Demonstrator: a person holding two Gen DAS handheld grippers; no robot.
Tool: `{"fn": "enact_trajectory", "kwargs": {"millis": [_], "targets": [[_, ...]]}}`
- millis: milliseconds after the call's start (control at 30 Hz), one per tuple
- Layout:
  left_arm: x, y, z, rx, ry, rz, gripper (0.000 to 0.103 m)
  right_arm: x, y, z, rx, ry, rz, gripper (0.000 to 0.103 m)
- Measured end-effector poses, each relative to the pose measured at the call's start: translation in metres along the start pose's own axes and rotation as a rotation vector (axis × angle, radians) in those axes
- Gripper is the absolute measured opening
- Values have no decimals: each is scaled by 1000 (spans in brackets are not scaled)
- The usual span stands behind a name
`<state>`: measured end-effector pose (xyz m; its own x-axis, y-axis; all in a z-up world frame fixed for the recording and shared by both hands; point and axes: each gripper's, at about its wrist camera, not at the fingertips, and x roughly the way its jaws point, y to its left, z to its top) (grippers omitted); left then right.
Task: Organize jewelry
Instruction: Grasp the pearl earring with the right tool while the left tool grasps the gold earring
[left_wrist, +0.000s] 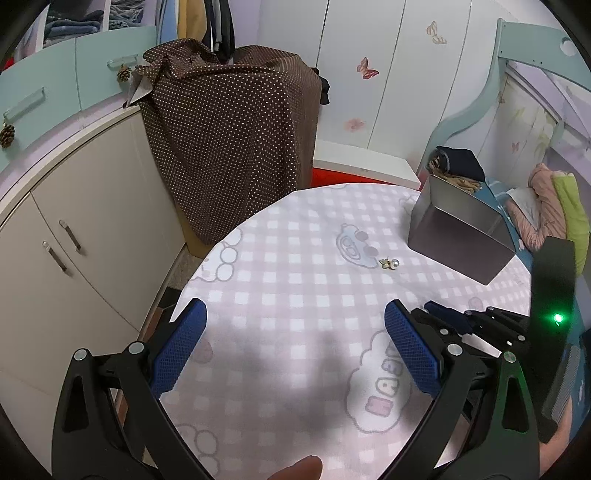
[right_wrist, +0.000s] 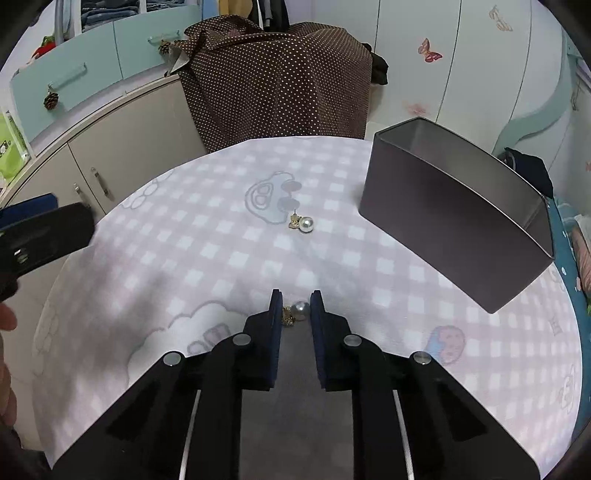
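Looking along the left claw, its blue fingers stand wide apart above the checked surface, holding nothing. One pearl earring lies ahead on the cloth, near an open metal box.

From the right wrist, the right claw has its fingers close around a second pearl earring, though contact is unclear. The first earring lies farther ahead, left of the box.
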<state>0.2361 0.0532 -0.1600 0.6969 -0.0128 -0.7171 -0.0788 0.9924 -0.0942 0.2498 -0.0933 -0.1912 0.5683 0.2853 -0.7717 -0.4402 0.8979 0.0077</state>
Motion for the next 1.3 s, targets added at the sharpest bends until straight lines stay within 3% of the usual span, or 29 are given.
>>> {"fn": "enact_trajectory", "kwargs": {"millis": [267,367,533,767,833,967,1000,1100,1167,1200,1300], "targets": [[25,-21,16,58,5,-25,97,-12,-15,-2,56,-25,30,13],[46,-39,25,108,26,-58,97,-16,-21,-1,77,-28,24,14],[89,-67,29,190,71,-45,97,-22,-39,-6,121,-31,8,14],[119,-75,32,189,119,-70,95,-30,-61,-11,169,-39,-1,14],[126,-76,32,191,142,-85,71,-30,-64,-9,173,-42,-1,14],[125,-80,31,211,134,-87,63,-32,-65,-10,180,-49,5,14],[123,-79,32,211,132,-93,56,-33,-66,-10,181,-49,5,14],[120,-75,36,198,139,-126,25,-33,-66,-11,184,-49,8,14],[118,-72,39,186,152,-160,13,-34,-66,-11,185,-51,10,14],[117,-72,40,188,158,-168,2,-34,-67,-11,184,-52,10,13],[109,-72,37,195,150,-177,2,-38,-68,-11,184,-58,8,13]]}}
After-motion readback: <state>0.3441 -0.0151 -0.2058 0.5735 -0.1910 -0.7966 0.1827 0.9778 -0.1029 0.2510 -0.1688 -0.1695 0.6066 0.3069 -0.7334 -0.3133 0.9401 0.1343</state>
